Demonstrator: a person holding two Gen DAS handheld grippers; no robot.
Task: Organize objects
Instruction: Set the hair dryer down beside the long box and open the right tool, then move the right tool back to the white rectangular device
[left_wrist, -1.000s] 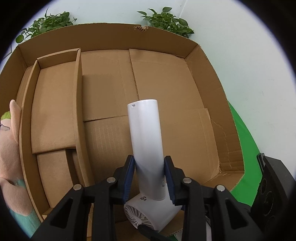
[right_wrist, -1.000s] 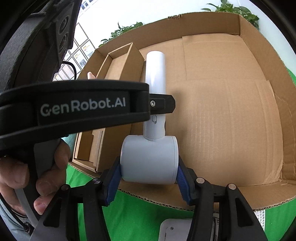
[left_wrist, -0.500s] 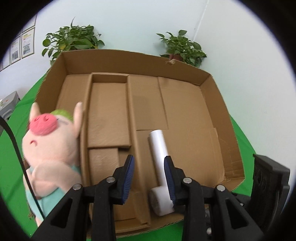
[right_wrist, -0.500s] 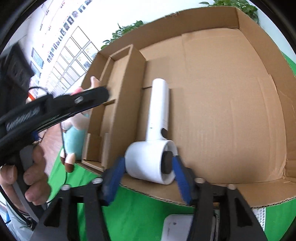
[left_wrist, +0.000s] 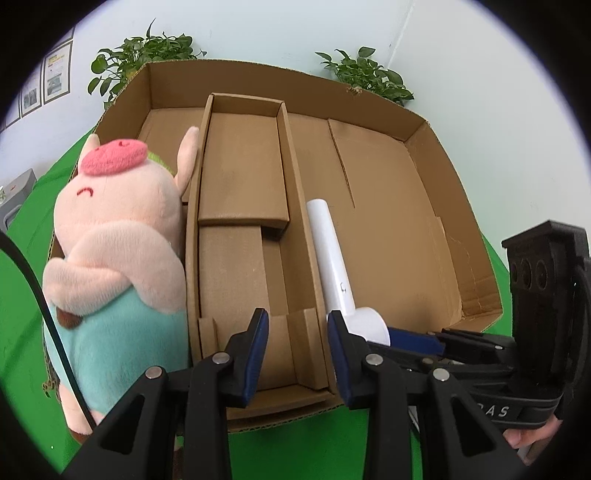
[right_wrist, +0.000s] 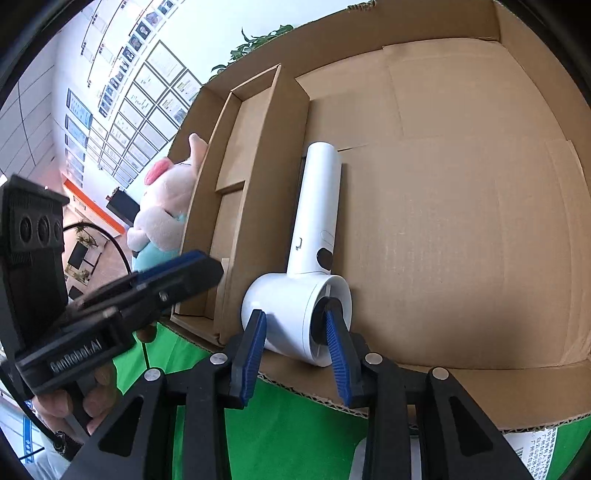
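A white hair dryer (right_wrist: 310, 251) lies flat in the big cardboard box (right_wrist: 461, 206), handle pointing away, beside the inner divider tray (right_wrist: 255, 177). My right gripper (right_wrist: 295, 332) has its blue pads around the dryer's round head at the box's near edge; the jaws look slightly apart from it. The dryer also shows in the left wrist view (left_wrist: 330, 258). My left gripper (left_wrist: 297, 345) is open and empty above the near end of the divider tray (left_wrist: 240, 229). A pink pig plush (left_wrist: 118, 251) in a teal outfit stands at the box's left side.
The box sits on a green surface (left_wrist: 22, 295). Potted plants (left_wrist: 147, 55) stand behind it by the white wall. A white object (right_wrist: 373, 458) lies on the green surface under my right gripper. A black cable (left_wrist: 40, 306) hangs at the left.
My left gripper let go of the dryer's handle and pulled back and left. The dryer was lowered to lie flat in the box. My right gripper's jaws have loosened around its head.
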